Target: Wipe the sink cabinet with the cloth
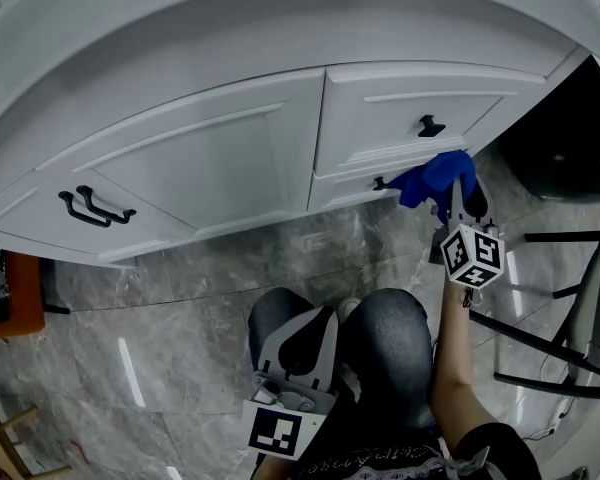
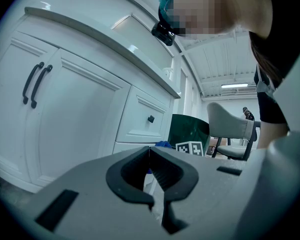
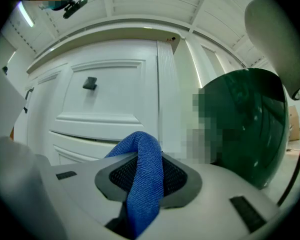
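Observation:
The white sink cabinet (image 1: 210, 158) curves across the top of the head view. A blue cloth (image 1: 435, 176) is pressed against its lower right drawer, beside a small black knob (image 1: 380, 183). My right gripper (image 1: 452, 198) is shut on that cloth; in the right gripper view the cloth (image 3: 142, 184) loops up between the jaws and hangs down, facing the drawer fronts (image 3: 102, 104). My left gripper (image 1: 310, 333) rests low by the person's knees, away from the cabinet. It is shut with nothing in it (image 2: 149, 149), its jaw tips touching.
Two black door handles (image 1: 95, 206) sit at the cabinet's left and a drawer knob (image 1: 430, 125) at upper right. A dark green bin (image 3: 250, 119) stands right of the cabinet. A black chair frame (image 1: 555, 318) crowds the right, an orange object (image 1: 10, 298) the left.

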